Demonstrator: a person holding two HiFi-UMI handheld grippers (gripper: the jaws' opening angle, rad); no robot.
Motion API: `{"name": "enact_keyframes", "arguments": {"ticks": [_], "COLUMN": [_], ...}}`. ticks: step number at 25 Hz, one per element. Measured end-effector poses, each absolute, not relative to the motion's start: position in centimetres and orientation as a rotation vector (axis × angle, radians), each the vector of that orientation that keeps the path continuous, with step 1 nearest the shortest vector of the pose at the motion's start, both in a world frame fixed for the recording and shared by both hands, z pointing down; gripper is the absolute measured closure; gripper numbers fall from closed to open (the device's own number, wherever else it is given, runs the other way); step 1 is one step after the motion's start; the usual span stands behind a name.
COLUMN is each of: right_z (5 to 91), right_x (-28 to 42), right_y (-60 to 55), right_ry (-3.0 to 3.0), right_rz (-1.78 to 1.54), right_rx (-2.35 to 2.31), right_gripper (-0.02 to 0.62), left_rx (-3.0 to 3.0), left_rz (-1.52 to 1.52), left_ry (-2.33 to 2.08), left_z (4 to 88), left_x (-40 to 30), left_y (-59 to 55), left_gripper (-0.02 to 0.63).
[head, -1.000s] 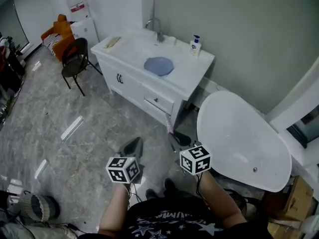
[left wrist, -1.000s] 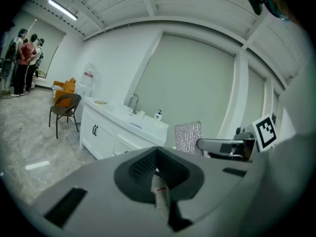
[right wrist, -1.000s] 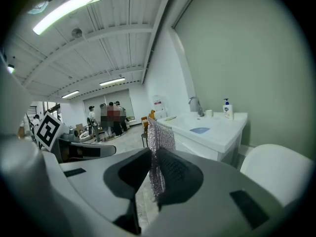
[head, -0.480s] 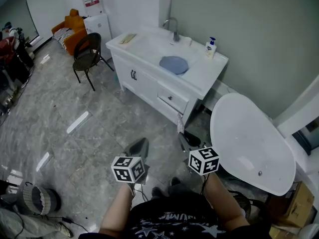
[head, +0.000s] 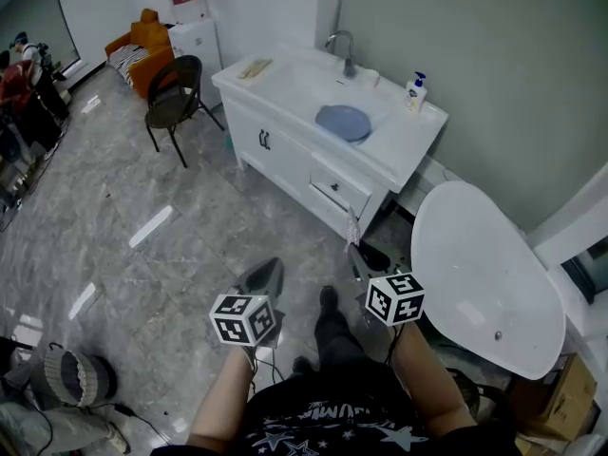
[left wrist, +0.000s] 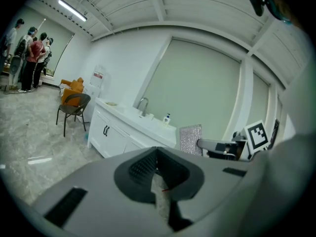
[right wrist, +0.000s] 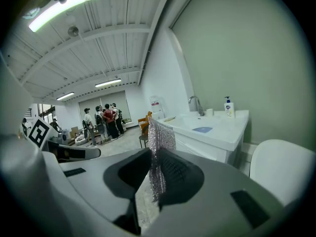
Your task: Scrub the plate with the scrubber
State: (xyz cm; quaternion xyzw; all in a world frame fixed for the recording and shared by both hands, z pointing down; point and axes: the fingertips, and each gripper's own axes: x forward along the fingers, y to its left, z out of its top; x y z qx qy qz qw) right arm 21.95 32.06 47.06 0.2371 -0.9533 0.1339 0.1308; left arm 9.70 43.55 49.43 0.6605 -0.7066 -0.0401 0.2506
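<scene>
So the blue plate (head: 344,122) is lying flat on the white bench (head: 397,148), short of the tap (head: 344,50) and the soap bottle (head: 414,91). It's round, so there's no long axis to line up with. You just come in over the top of it.

The thing that matters: the plate is ahead of both claws and well apart from them, with a stretch of floor and the front of the bench in between. In the head view it sits up the frame, nearly straight above the right claw (head: 357,257), so that's the nearer one. The left claw (head: 266,274) is further off to the side.

The right claw is the one with the goods. Its jaws are clamped on the silvery mesh scrubber (right wrist: 160,137), which sticks out past the tips roughly upright, edge-on to the camera. From that claw's own view the plate shows ahead and to the right of the scrubber.

The left claw is pressed fully together with nothing in it, and its pads meet on bare air.

My guess is nothing gets scrubbed until the gap to the bench is closed. Then the scrubber has to tip down flat onto the plate.
</scene>
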Motion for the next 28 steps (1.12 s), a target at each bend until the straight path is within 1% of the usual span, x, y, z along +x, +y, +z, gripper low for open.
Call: {"name": "enact_keyframes", "arguments": {"ticks": [22,28], "right_z": [49.3,50.1], "right_x": [13.7,12.4], "right_y": [13.1,7.4], "right_ry": [-2.761,-2.746], "right_rz": [0.495,0.533], "right_rx": [0.656,0.638], "right_gripper": [0.523,0.523], "left_rx": [1.700,1.678], "left_rz": [-0.052,-0.034], "left_ry": [-1.937,-1.929], "left_z": [51.0,51.4], "left_x": [1.0,0.0], "left_y": [27.3,21.9], "left_gripper": [0.588,0.588]}}
